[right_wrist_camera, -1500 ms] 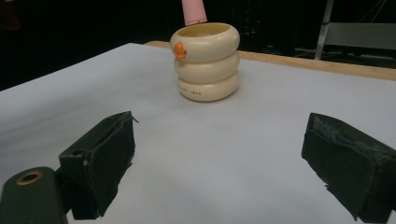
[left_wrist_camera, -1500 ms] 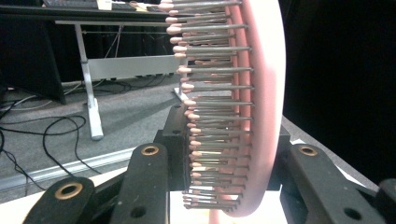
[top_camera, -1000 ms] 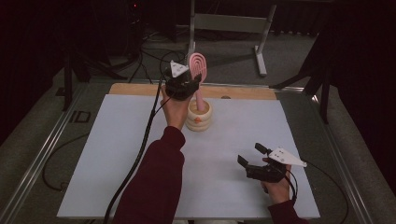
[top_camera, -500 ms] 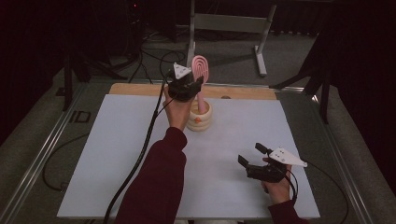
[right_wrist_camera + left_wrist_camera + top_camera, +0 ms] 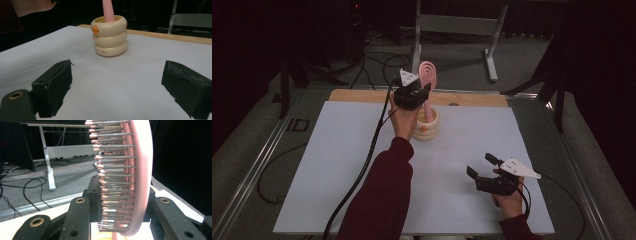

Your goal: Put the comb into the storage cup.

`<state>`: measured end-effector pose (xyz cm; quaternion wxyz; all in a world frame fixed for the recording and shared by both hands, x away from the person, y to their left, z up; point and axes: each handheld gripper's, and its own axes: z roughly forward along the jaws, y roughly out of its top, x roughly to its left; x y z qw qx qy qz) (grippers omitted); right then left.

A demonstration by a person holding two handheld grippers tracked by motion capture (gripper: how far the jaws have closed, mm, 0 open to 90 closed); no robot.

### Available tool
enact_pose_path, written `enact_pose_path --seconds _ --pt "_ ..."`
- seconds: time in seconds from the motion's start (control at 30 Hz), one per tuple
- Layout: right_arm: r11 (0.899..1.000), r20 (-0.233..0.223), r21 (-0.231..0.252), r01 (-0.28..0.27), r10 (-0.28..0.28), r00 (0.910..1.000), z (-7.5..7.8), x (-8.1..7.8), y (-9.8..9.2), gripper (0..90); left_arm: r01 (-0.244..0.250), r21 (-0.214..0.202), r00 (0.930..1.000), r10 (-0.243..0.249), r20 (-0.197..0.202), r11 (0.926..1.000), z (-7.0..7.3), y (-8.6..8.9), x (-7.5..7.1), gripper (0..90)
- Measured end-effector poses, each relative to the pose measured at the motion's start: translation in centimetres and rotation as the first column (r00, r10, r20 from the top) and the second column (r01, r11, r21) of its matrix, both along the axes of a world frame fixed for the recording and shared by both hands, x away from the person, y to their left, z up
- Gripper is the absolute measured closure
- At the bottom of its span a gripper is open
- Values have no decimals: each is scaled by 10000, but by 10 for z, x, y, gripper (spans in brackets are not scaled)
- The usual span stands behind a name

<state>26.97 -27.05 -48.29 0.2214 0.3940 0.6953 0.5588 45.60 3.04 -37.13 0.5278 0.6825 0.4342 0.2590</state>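
A pink hairbrush [image 5: 428, 75] stands upright with its handle [image 5: 108, 11] down inside a cream ringed cup [image 5: 427, 127] at the back middle of the white mat. My left gripper [image 5: 414, 92] is shut on the brush just below its head. In the left gripper view the bristled head [image 5: 140, 182] rises between the two black jaws. My right gripper [image 5: 481, 165] rests low at the front right of the mat, open, with nothing between its pads [image 5: 53, 85]. It faces the cup [image 5: 110, 36], which bears a small orange mark.
A white mat [image 5: 337, 165] covers the table, with a wooden strip [image 5: 362, 96] along its far edge. Behind the table stands a metal frame [image 5: 452, 25] on the grey floor. The left gripper's cable [image 5: 367, 155] trails across the mat toward the front.
The left gripper and the brush have shifted slightly down and to the right over the cup. The right gripper has stayed where it was.
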Motion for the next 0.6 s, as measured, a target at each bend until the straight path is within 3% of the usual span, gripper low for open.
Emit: enact_pose_path --seconds 0.1,0.6 --pt "10000 -9 -7 -3 3 10000 0 0 0 95 18 140 10000 -18 0 9999 -2 -2 1 648" --pt "10000 -3 34 -18 18 10000 0 0 0 96 40 82 9999 -38 -150 10000 -10 -5 3 648"
